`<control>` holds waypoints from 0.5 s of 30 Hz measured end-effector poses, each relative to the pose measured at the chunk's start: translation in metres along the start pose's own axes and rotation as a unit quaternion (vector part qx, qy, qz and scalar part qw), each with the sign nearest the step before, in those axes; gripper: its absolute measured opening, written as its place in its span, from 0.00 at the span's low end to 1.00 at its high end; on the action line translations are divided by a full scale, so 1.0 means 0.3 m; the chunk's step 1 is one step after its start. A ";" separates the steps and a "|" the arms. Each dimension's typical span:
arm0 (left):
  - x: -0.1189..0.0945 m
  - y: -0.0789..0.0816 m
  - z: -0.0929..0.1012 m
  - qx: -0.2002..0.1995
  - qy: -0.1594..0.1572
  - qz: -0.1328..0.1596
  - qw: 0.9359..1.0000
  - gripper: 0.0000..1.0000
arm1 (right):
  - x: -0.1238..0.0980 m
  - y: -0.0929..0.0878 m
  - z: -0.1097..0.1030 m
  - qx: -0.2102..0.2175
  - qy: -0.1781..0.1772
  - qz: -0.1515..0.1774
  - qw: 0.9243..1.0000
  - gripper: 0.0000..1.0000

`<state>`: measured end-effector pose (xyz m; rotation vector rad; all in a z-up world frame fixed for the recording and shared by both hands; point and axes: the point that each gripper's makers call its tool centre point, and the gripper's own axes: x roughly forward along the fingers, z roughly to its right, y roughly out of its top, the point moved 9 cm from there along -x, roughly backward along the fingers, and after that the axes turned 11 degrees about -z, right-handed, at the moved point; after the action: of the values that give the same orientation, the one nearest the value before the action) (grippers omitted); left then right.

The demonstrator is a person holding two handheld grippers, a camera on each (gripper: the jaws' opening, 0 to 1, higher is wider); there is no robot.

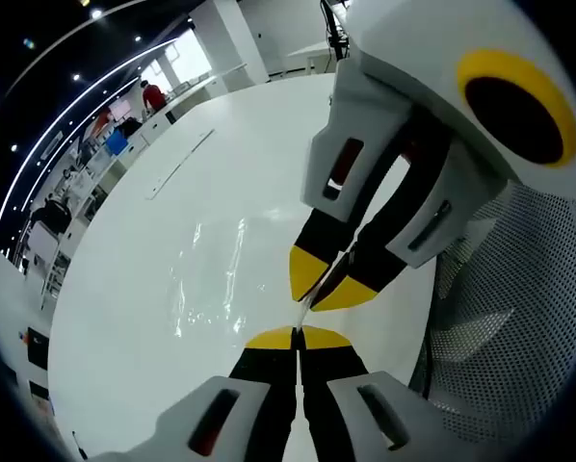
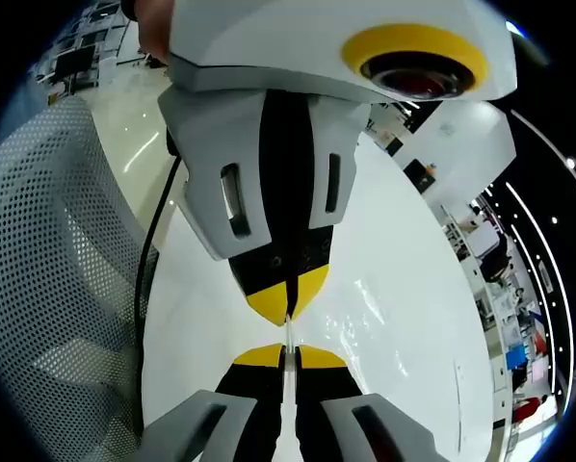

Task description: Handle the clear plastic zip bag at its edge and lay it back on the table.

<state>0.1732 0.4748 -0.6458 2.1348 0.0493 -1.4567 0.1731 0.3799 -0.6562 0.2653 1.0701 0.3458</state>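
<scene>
The clear plastic zip bag [image 1: 211, 279] lies spread over the white table [image 1: 269, 135], showing mostly as glints and creases. My left gripper [image 1: 298, 337] is shut on the bag's near edge, yellow tips pressed together. My right gripper [image 1: 327, 281] faces it from the upper right, a short way along the same edge, and is also shut on the edge. In the right gripper view, my right gripper [image 2: 288, 354] pinches a thin strip of the bag [image 2: 375, 318], with the left gripper [image 2: 290, 300] shut just beyond it. The two grippers' tips nearly touch.
A grey mesh office chair [image 1: 519, 318] stands close to the table edge beside both grippers, and appears again as the chair [image 2: 57, 241]. A black cable [image 2: 153, 260] hangs by it. A long flat slot [image 1: 182, 164] runs across the table. Desks and a person in red [image 1: 153, 96] are far behind.
</scene>
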 end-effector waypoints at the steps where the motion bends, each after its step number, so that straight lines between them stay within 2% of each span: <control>1: 0.000 0.000 0.000 0.000 0.000 0.000 1.000 0.00 | 0.000 0.000 0.000 -0.001 -0.001 0.000 1.000 0.00; 15: -0.003 -0.001 -0.001 -0.006 -0.004 0.003 1.000 0.00 | -0.006 -0.005 0.000 0.001 -0.001 -0.002 1.000 0.00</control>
<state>0.1730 0.4756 -0.6451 2.1178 0.0473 -1.4586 0.1725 0.3779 -0.6554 0.2652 1.0681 0.3406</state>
